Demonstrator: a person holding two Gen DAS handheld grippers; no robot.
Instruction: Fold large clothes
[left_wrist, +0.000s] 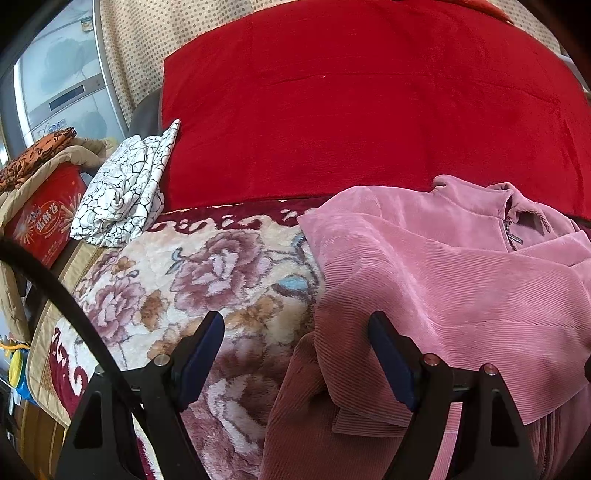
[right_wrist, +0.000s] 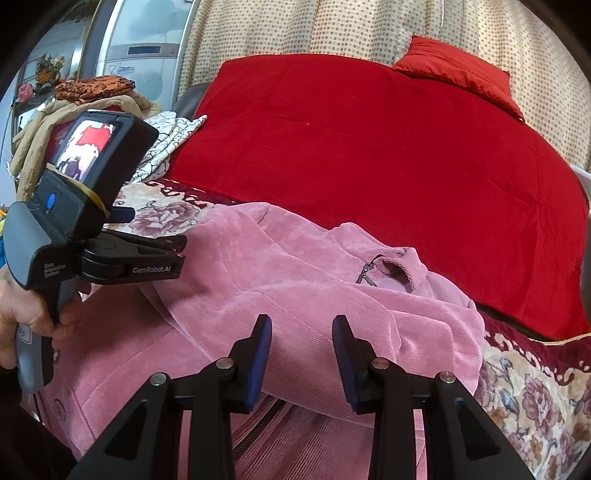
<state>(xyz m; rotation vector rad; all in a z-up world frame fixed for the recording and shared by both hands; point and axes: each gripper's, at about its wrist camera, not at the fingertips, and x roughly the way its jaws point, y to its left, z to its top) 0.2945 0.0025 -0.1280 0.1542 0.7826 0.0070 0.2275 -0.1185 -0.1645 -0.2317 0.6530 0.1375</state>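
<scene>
At the left edge of the left view, my red printed box (left_wrist: 44, 218) had a tan coat (left_wrist: 40, 166) draped over it; its contents were hidden. My pink ribbed jacket (left_wrist: 443, 273), its zipped collar at the right, lay rumpled on the plush floral blanket (left_wrist: 207, 273) below the smooth red quilt (left_wrist: 369, 110). My left gripper (left_wrist: 297, 354) stood spread and empty over the jacket's edge. My right gripper (right_wrist: 302, 354) hung part-open, pinching nothing.
</scene>
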